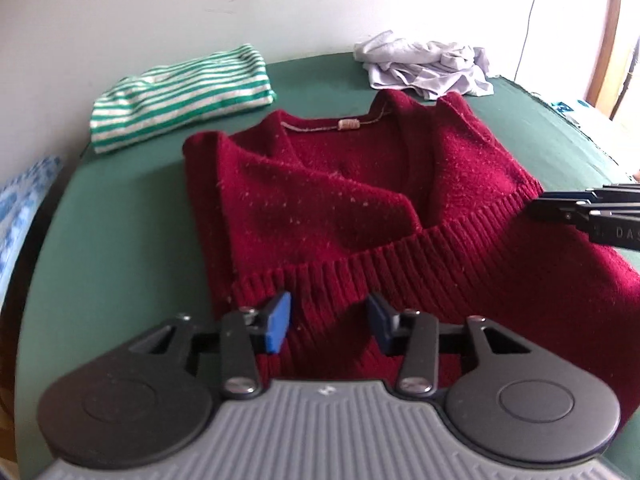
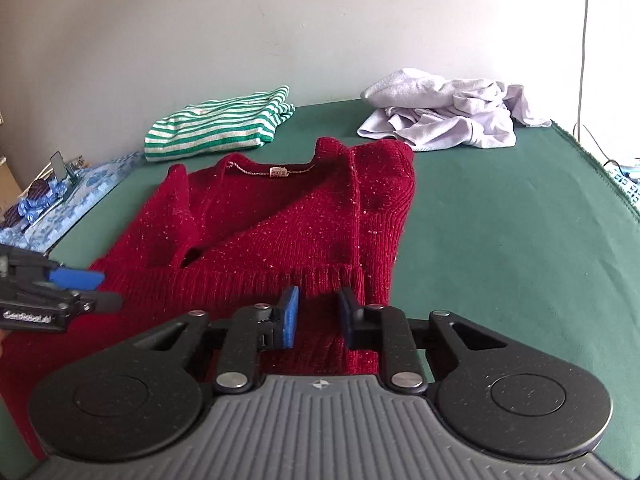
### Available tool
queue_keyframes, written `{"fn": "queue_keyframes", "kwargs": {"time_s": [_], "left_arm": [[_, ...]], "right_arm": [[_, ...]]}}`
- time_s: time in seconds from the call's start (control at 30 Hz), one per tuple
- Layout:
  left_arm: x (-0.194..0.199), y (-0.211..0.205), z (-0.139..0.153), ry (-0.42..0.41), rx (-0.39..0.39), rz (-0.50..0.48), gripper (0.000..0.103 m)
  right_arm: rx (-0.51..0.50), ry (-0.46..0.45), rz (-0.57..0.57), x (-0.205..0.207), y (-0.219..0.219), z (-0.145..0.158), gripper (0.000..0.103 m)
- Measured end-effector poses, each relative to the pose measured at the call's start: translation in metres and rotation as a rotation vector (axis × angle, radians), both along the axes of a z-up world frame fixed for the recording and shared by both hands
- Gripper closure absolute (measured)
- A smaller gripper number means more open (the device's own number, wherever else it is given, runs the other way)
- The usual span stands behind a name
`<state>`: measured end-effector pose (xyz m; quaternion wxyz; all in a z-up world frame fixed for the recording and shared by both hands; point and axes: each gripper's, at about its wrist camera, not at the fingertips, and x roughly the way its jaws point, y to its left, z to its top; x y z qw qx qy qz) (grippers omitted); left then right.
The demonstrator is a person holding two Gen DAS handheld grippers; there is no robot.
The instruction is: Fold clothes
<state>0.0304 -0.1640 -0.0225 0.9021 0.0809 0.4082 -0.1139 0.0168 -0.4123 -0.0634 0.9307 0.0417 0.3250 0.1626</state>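
A sweater (image 2: 280, 216) lies mid-tabletop (image 2: 500, 220), collar toward the wall. Behind it to the left sits a folded striped shirt (image 2: 216, 124); behind to the right, a crumpled garment (image 2: 452, 114), near the far edge.

Green table cover (image 2: 500, 208); white wall (image 2: 200, 20); hanging cable (image 2: 583, 40); blue patterned cloth (image 2: 80, 196) left.

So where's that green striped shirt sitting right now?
The green striped shirt lies folded at the far left of the green table, against the wall, just beyond the red sweater and left of the crumpled pale garment.
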Motion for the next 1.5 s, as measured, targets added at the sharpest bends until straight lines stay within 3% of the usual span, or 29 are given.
{"fn": "queue_keyframes", "kwargs": {"time_s": [0.07,0.2,0.33,0.4,0.43,0.47,0.6,0.67,0.8,1.1,1.27,1.5], "left_arm": [[0.001,-0.002,0.001,0.003,0.023,-0.024,0.056],[-0.019,0.015,0.007,0.029,-0.029,-0.002,0.054],[-0.025,0.013,-0.004,0.004,-0.022,0.005,0.042],[-0.02,0.017,0.001,0.007,-0.013,0.007,0.036],[-0.017,0.018,0.003,0.009,-0.008,0.008,0.036],[-0.015,0.02,0.006,0.01,-0.003,0.01,0.037],[-0.004,0.027,0.015,0.017,0.015,0.014,0.041],[0.001,0.031,0.019,0.019,0.026,0.018,0.034],[0.041,0.051,0.008,0.034,0.103,0.098,0.037],[0.091,0.071,-0.013,0.073,-0.042,0.089,0.019],[0.101,0.084,-0.023,0.077,-0.116,0.085,0.004],[0.121,0.094,-0.019,0.09,-0.193,0.054,0.007]], "right_arm": [[-0.017,-0.007,-0.005,-0.005,0.001,0.009,0.082],[0.045,-0.02,0.024,-0.029,-0.01,0.031,0.077],[0.009,0.029,0.084,-0.05,-0.01,0.02,0.063],[-0.002,0.087,0.037,-0.046,-0.018,-0.001,0.045],[0.052,0.109,0.01,-0.043,-0.026,-0.004,0.041],[0.083,0.126,-0.003,-0.039,-0.029,-0.003,0.041],[0.026,0.104,0.014,-0.025,-0.029,0.025,0.049],[0.011,0.081,0.007,-0.013,-0.033,0.037,0.053],[0.003,0.129,-0.007,0.025,-0.04,0.038,0.053],[0.203,0.339,-0.073,0.074,-0.06,0.004,0.054],[0.231,0.33,-0.045,0.088,-0.058,0.002,0.054],[0.282,0.319,-0.043,0.127,-0.057,-0.001,0.055]]}}
